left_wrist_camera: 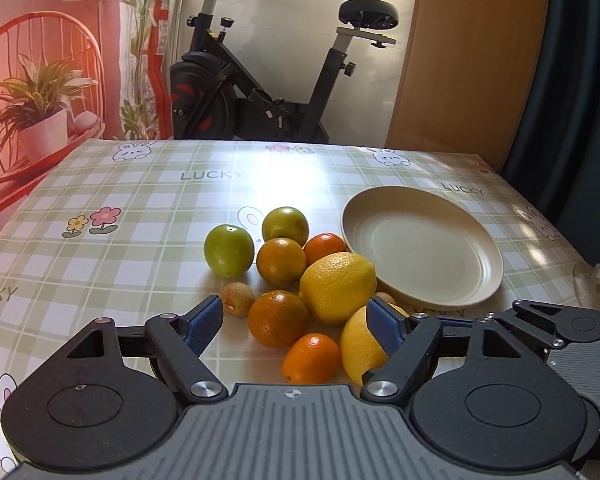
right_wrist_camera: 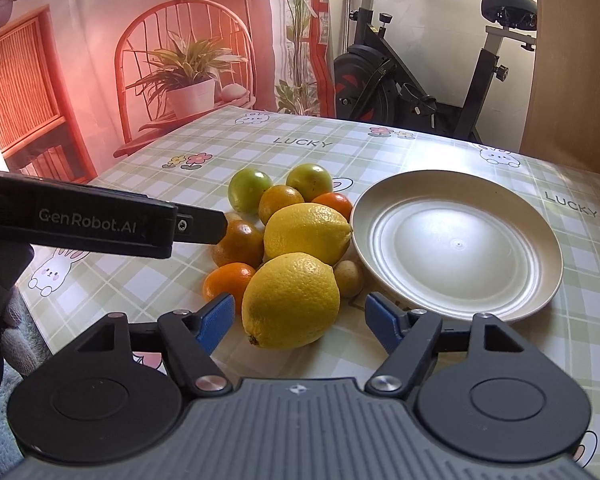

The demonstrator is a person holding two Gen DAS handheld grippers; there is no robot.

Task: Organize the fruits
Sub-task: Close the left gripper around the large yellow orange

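The right gripper (right_wrist_camera: 300,322) hangs with its blue-padded fingers spread either side of the nearest big yellow lemon (right_wrist_camera: 291,300), whose long axis runs from its near-left nub up toward the far right. The left gripper (left_wrist_camera: 296,322) is spread too, over a small orange kumquat (left_wrist_camera: 311,358). Behind, a second yellow lemon (right_wrist_camera: 307,233), oranges and two green round fruits (right_wrist_camera: 250,189) crowd together on the checked worktop (right_wrist_camera: 420,148), just left of the cream round plate (right_wrist_camera: 540,292).

both wrist cams low over table (left_wrist_camera: 140,208), facing forward, close to fruit pile (left_wrist_camera: 296,280). right cam sits further right. both share pile, plate (right_wrist_camera: 456,248), exercise bike (left_wrist_camera: 260,72).
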